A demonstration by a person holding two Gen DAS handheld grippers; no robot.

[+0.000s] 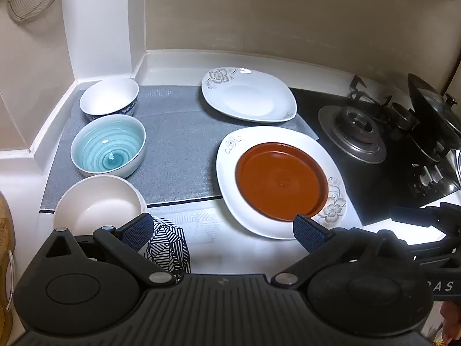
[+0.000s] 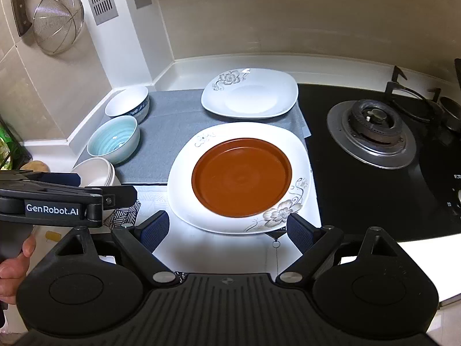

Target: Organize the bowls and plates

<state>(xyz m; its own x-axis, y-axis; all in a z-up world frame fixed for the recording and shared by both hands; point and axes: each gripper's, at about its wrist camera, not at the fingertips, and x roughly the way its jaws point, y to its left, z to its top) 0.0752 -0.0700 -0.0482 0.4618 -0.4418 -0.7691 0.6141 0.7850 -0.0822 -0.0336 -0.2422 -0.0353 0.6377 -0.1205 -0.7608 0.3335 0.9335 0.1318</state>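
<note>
Looking at the table (image 2: 426, 248), I think the job is partly done: the brown plate (image 2: 242, 177) sits on a white plate (image 2: 184, 173), another white plate (image 2: 250, 93) and three bowls (image 1: 108, 145) wait apart, and both grippers' fingers (image 1: 309, 230) (image 2: 154, 229) stand wide and empty.

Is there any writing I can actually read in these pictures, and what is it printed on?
"GenRobot.AI": white letters on a black plate on the side of the left gripper, seen from the right wrist view.
"BAS": only these letters show, cut off, on the side of the right gripper in the left wrist view.
Small white marks on the stove's front panel: too small to read.
The plates and bowls carry patterns only, no words.
</note>
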